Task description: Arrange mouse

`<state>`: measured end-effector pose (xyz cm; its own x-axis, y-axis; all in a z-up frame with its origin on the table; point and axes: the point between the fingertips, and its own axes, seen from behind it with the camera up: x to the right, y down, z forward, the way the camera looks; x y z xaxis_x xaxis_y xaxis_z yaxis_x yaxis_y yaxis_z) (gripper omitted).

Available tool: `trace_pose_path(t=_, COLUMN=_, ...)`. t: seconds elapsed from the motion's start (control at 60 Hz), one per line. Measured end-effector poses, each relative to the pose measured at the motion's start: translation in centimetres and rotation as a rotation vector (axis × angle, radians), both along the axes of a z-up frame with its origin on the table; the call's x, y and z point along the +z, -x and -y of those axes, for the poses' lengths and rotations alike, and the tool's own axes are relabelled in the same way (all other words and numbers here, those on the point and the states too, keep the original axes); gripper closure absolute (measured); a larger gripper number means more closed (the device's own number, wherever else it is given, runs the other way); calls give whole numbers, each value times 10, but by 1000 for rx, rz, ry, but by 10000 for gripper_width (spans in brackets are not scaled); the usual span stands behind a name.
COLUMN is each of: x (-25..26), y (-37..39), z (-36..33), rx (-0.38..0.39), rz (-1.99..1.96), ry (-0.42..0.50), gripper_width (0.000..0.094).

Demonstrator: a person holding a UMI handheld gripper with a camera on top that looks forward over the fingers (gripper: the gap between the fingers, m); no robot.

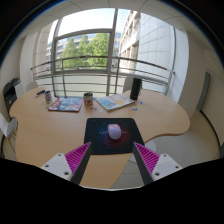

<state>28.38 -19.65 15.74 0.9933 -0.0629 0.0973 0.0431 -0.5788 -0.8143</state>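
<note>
Resting on a dark mouse pad (112,132) near the front edge of the bench (50,128), the mouse (114,131) is seen just ahead of the tool (112,157). Bare bench surface is noted either side. The tool is held wide open, gripping nothing.

Tool (109,158) – two pale fingers, magenta pads (75,159) on inner faces – ridged, diagonal stripes.

Curved light wooden table (45,135) carrying a dark mouse mat (112,133) bearing a pale mouse (115,131), colourful magazines (65,104), a small cup (88,99), a black speaker (136,89).
</note>
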Motion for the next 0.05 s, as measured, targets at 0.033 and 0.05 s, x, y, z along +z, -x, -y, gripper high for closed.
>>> trace_pose_path(t=0.033, x=0, y=0, z=1, rx=-2, rz=-1, ry=-1, gripper_width=91)
trace_pose_path(t=0.05, x=0, y=1, z=2, rx=-3, rz=-2, ry=-1, gripper_width=91)
